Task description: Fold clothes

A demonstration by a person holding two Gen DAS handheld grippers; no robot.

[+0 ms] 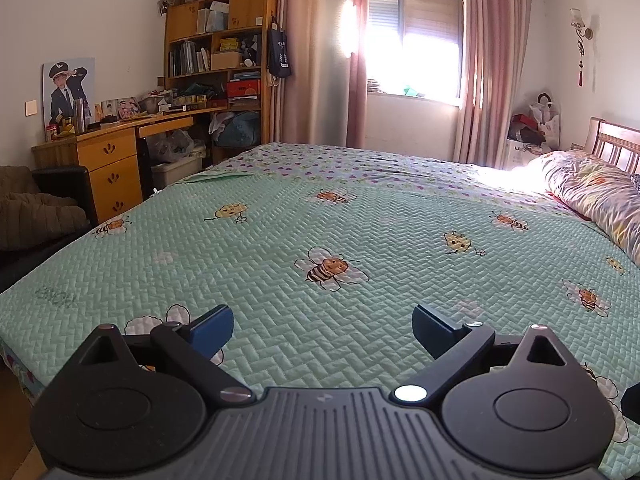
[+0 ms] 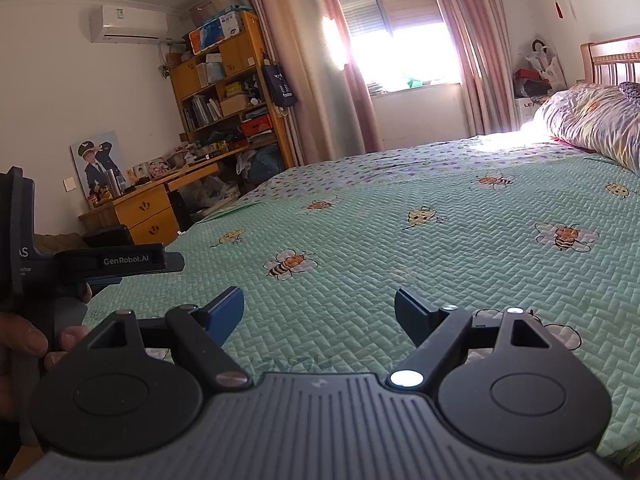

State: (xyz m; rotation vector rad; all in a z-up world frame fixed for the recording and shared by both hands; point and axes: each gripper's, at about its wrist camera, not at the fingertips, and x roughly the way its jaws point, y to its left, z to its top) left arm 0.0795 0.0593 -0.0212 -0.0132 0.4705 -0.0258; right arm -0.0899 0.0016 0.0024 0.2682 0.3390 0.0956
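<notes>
- The wide bed with its mint-green quilted coverlet printed with cartoon bees (image 1: 280,240) fills both views. It lies flat and bare in the middle, which would suit it as the folding surface.
- No garment shows on the coverlet in either view. Where the clothes to be folded are, I cannot tell; they may lie outside what the cameras take in.
- The bunched floral duvet in pink and grey (image 1: 592,188) is pushed up against the wooden slatted headboard (image 1: 616,140), probably to free the rest of the bed.
- Beyond the far edge stand a yellow-orange wooden desk with carved drawers (image 1: 108,168) and a cluttered bookshelf of the same wood (image 1: 224,36), well apart from the work area.
- The black left gripper with blue-padded fingers (image 1: 323,330) hovers low over the near edge of the coverlet, tilted slightly down. Its fingers are spread wide with nothing between them.
- The black right gripper of the same make (image 2: 319,312) sits just beside it, fingers likewise spread and empty. Both look poised for a start, not at work.
- In the right wrist view, part of the left gripper's body appears at the left edge, with the person's fingers (image 2: 28,338) curled round its handle.
</notes>
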